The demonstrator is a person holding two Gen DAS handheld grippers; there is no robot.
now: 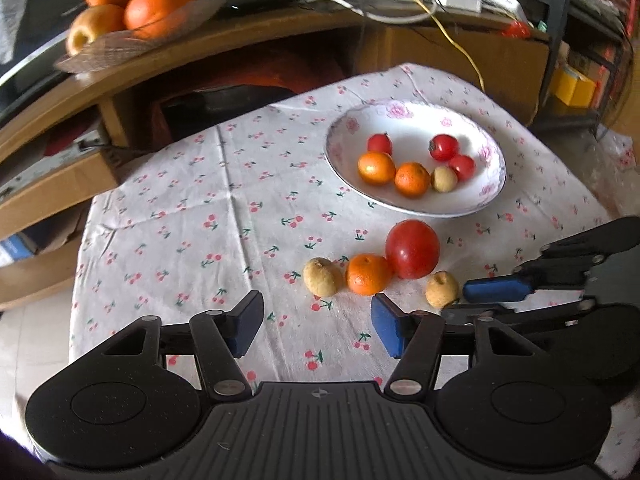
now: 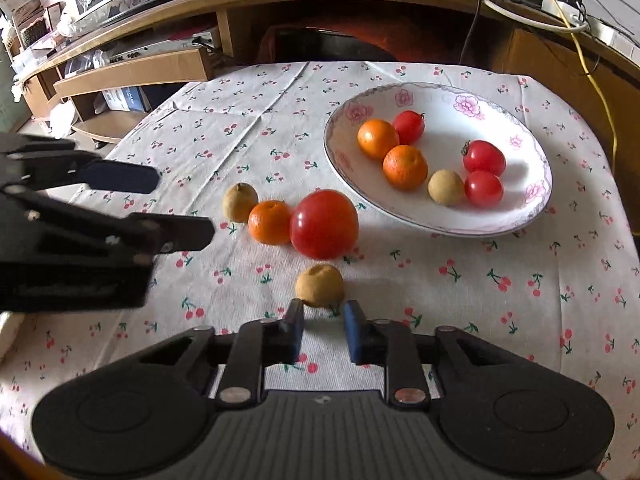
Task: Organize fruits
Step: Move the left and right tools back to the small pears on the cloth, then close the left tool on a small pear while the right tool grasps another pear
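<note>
In the right wrist view, the right gripper [image 2: 323,322] hovers low over the cloth-covered surface [image 2: 460,312], its fingers [image 2: 295,330] parted a little and empty, with a small tan fruit [image 2: 320,285] lying right at their tips, not yet between them. The left gripper [image 1: 316,326] sits further left with its fingers [image 1: 245,326] spread wide over bare cloth, holding nothing; in the right wrist view it shows as a dark shape at the left edge.

Just beyond the tan fruit lies a row of three loose fruits: a large red tomato [image 2: 324,225], touching a small orange [image 2: 270,222] on its left, and next to that a second tan fruit [image 2: 240,202].

Further back and to the right stands a white floral plate [image 2: 532,200] on the cloth. It holds two small oranges [image 2: 405,167] side by side, three small red tomatoes [image 2: 484,158] and one more tan fruit [image 2: 446,187] between the oranges and the tomatoes.

Behind the surface runs a wooden shelf unit [image 1: 280,28] with tangled cables. On its top, at the far left of the left wrist view, a glass dish [image 1: 120,46] carries big oranges [image 1: 158,8].
</note>
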